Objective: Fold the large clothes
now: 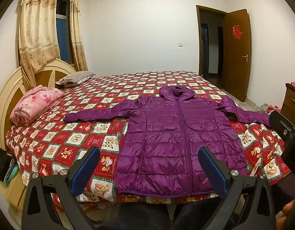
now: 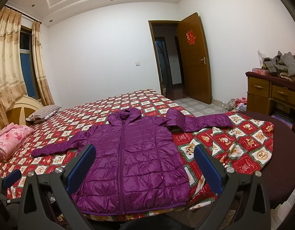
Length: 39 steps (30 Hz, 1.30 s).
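A purple hooded down jacket [image 1: 178,134] lies flat, zipped, front up, on the bed with both sleeves spread; it also shows in the right wrist view [image 2: 132,164]. Its hem is at the near bed edge. My left gripper [image 1: 149,164] is open and empty, held above the near hem. My right gripper [image 2: 145,163] is open and empty, above the jacket's lower half. In the left wrist view the right gripper's body [image 1: 289,134] shows at the right edge, near the right sleeve cuff. In the right wrist view a blue pad of the left gripper [image 2: 12,178] shows at lower left.
The bed [image 1: 51,143] has a red checked cover. A folded pink blanket [image 1: 36,103] and a striped pillow [image 1: 76,77] lie near the headboard. A wooden dresser [image 2: 272,94] with piled clothes stands right. The door [image 2: 193,57] is open. The cover's corner drapes over a dark round seat [image 2: 281,172].
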{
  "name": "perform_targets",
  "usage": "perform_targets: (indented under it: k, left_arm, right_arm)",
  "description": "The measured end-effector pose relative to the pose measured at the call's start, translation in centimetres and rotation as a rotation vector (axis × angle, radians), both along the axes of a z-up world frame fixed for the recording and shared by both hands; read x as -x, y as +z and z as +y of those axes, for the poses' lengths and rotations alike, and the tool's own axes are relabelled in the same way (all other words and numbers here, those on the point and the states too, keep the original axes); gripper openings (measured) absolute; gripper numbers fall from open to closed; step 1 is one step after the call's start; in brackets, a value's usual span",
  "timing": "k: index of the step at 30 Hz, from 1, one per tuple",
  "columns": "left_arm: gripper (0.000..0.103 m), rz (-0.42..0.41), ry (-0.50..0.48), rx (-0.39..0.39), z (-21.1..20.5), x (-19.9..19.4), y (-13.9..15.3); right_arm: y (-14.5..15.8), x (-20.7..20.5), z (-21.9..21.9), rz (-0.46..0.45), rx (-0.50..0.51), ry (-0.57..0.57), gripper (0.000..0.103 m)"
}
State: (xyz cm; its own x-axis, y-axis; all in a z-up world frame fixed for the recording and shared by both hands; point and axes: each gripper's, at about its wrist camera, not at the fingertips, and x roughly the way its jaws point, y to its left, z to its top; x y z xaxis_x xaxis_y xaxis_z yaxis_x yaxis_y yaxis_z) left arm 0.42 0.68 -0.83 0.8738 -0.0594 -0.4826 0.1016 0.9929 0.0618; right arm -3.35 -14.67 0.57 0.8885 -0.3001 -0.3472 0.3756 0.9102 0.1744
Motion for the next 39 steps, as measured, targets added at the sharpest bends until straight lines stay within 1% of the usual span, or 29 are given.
perform_targets:
  k: [6, 7, 10, 16, 19, 22, 24, 27, 31, 32, 36, 39]
  left_arm:
    - [0.102, 0.013, -0.004, 0.002, -0.2, -0.4, -0.3]
    - [0.102, 0.015, -0.005, 0.002, -0.2, -0.5, -0.4]
    - [0.102, 0.023, -0.011, 0.002, -0.4, -1.1, -0.6]
    - [0.102, 0.056, -0.045, 0.013, -0.5, -3.9, -1.2]
    - [0.102, 0.054, -0.078, 0.019, -0.3, -5.4, -1.3]
    - [0.102, 0.071, -0.119, 0.037, -0.1, -8.1, -1.5]
    - [0.102, 0.083, -0.123, 0.041, 0.0, -9.6, -1.7]
    - [0.102, 0.111, -0.120, 0.049, 0.3, -12.5, -2.2]
    - [0.102, 0.155, -0.103, 0.047, 0.5, -16.9, -3.3]
    - [0.102, 0.159, -0.099, 0.046, 0.5, -17.5, -3.4]
    - [0.102, 0.195, -0.061, 0.038, 0.4, -22.1, -4.3]
    - [0.102, 0.223, -0.044, 0.046, 0.3, -24.4, -4.8]
  right_arm:
    - [0.0, 0.0, 0.1, 0.002, 0.000, -0.004, 0.103]
    - [-0.6, 0.0, 0.5, 0.004, 0.000, -0.005, 0.103]
    - [-1.0, -0.2, 0.4, 0.009, -0.002, -0.008, 0.103]
    - [-1.6, -1.9, -1.2, 0.043, -0.026, -0.004, 0.103]
    - [-2.0, -3.7, -2.5, 0.084, -0.011, -0.026, 0.103]
    - [-2.7, -6.3, -3.8, 0.145, 0.022, -0.054, 0.103]
    - [-3.2, -8.0, -4.7, 0.180, 0.036, -0.074, 0.103]
    - [-3.9, -10.4, -6.6, 0.222, 0.025, -0.108, 0.103]
    - [-4.6, -13.2, -9.0, 0.274, 0.008, -0.148, 0.103]
    - [-4.8, -13.9, -9.7, 0.287, 0.010, -0.161, 0.103]
    - [-5.4, -16.1, -11.8, 0.332, 0.006, -0.204, 0.103]
    - [-5.9, -17.6, -13.4, 0.358, -0.007, -0.224, 0.103]
